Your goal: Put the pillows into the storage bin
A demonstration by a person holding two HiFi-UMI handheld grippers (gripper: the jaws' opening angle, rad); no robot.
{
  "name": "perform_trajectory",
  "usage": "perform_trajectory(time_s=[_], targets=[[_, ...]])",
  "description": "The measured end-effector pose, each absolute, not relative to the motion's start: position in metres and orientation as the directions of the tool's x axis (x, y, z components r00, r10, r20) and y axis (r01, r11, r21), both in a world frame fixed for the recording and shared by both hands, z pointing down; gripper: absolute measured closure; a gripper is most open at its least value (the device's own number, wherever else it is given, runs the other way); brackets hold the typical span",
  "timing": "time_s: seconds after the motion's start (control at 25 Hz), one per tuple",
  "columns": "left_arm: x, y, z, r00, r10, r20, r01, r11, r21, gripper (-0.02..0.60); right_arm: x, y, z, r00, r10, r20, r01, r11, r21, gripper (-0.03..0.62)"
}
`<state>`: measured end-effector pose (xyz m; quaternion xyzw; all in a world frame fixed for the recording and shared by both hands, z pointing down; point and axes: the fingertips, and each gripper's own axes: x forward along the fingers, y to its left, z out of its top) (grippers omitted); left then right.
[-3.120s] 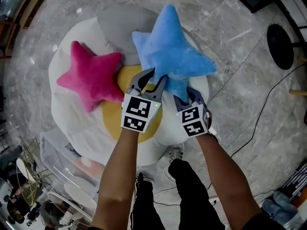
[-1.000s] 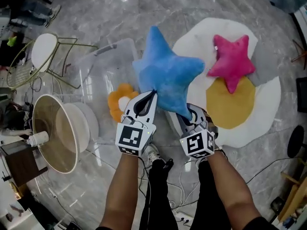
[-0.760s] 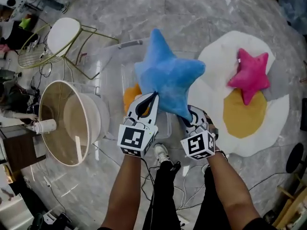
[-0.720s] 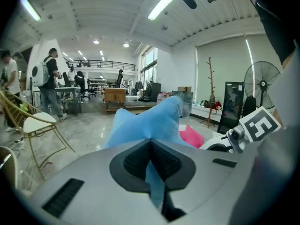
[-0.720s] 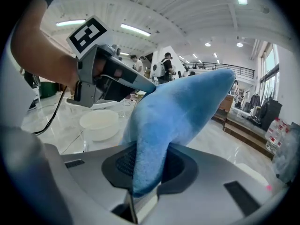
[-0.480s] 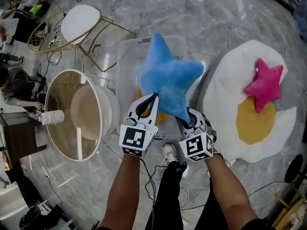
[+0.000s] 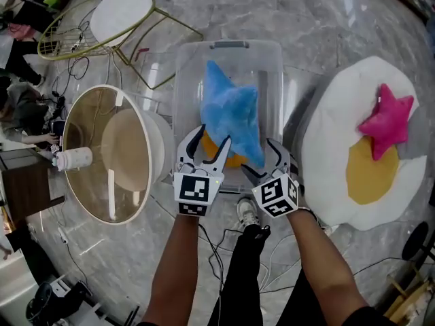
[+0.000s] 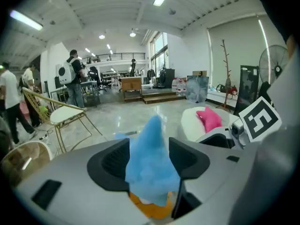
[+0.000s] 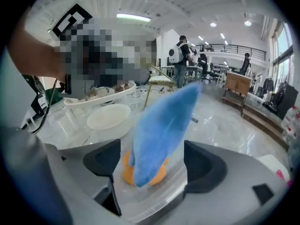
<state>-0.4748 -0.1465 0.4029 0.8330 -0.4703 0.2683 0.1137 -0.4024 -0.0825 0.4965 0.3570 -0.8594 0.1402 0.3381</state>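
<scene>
Plush blue star pillow (image 7: 231, 117) sits in clear plastic bin (image 7: 230, 45); left tool (image 7: 211, 138), right tool (image 7: 262, 160) just opened around it.

Head view: steeply down onto floor (image 7: 326, 19) and bin (image 7: 229, 45). Gripper views: low, close, facing the bin; all three share the blue pillow (image 7: 231, 117).

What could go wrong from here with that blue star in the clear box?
The blue star pillow is propped up on the orange pillow in the storage bin, so it may flop over the rim. The left gripper and right gripper have just been opening, with the star's plush between their jaws, so pulling back could snag it and drag it out. The pink star pillow may find little room left.
</scene>
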Motion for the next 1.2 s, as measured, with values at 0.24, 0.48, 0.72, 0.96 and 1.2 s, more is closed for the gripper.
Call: perform_trajectory(time_s=[0.24, 0.48, 0.72, 0.96, 1.2], targets=[[-0.478, -0.139, 0.418, 0.396, -0.718, 0.573, -0.861, -0.507, -0.041, 0.281, -0.389, -0.089, 0.489, -0.486, -0.580, 0.654, -0.732, 0.679, 0.058, 0.135], [-0.465, -0.137, 0.420, 0.393, -0.721, 0.571, -0.861, -0.506, -0.046, 0.278, -0.372, -0.093, 0.480, -0.470, -0.619, 0.629, -0.757, 0.650, 0.074, 0.135], [-0.438, -0.133, 0.413, 0.415, -0.720, 0.556, -0.854, -0.519, -0.033, 0.278, -0.344, -0.091, 0.465, -0.453, -0.653, 0.607, -0.783, 0.617, 0.080, 0.137], [-0.402, -0.126, 0.416, 0.443, -0.695, 0.567, -0.828, -0.559, -0.039, 0.278, -0.306, -0.091, 0.457, -0.419, -0.697, 0.582, -0.826, 0.558, 0.074, 0.137], [-0.337, -0.122, 0.418, 0.503, -0.636, 0.585, -0.768, -0.640, -0.036, 0.279, -0.243, -0.077, 0.451, -0.359, -0.743, 0.565, -0.895, 0.445, 0.016, 0.137]])
